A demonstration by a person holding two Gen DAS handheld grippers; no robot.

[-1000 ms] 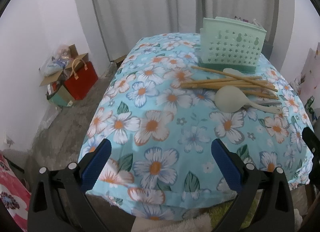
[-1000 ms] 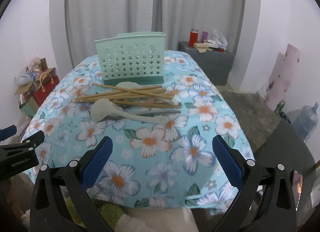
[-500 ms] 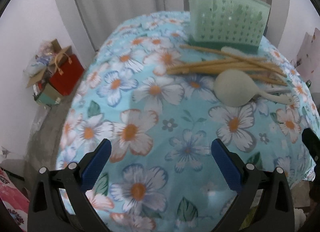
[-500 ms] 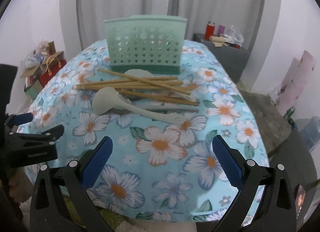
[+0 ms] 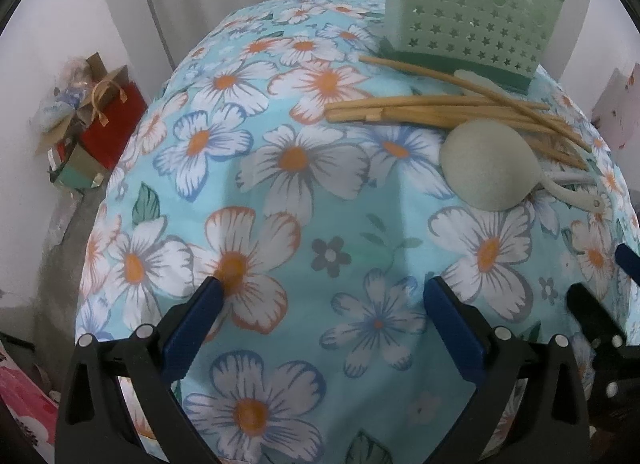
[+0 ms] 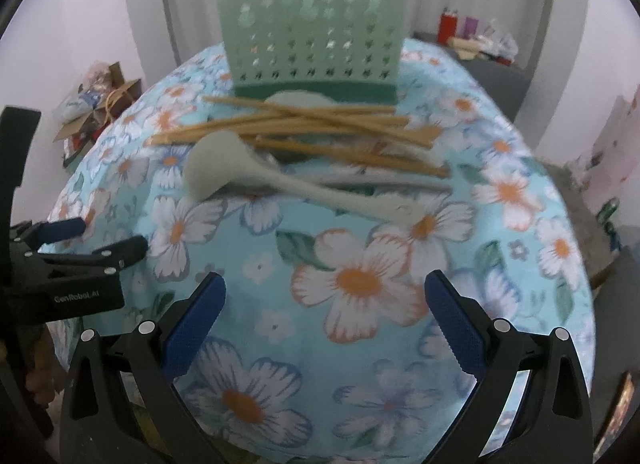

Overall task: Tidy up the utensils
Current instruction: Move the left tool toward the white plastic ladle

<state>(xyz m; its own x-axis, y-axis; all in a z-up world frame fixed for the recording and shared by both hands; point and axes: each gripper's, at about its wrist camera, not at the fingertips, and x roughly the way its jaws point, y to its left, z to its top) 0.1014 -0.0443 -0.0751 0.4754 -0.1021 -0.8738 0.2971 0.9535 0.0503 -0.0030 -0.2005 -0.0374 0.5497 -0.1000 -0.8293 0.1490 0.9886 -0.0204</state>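
A pile of wooden chopsticks point(image 5: 448, 110) point(image 6: 304, 128) lies on the floral tablecloth point(image 5: 296, 200) in front of a mint green perforated utensil basket point(image 5: 472, 20) point(image 6: 312, 40). A pale grey ladle point(image 5: 488, 168) point(image 6: 224, 168) lies on its near side, and a second pale spoon point(image 6: 296, 98) shows by the basket's base. My left gripper point(image 5: 324, 304) is open and empty over the cloth, left of the ladle. My right gripper point(image 6: 324, 304) is open and empty, short of the pile. The left gripper also shows in the right wrist view point(image 6: 96, 238).
A red gift bag and boxes point(image 5: 100, 120) stand on the floor at the left. A grey side table point(image 6: 496, 72) with bottles stands at the back right. Curtains hang behind the table. The right gripper's fingers point(image 5: 592, 308) show at the left view's right edge.
Both grippers have moved forward over the table towards the utensils, which now look larger and nearer. Both stay open and empty.
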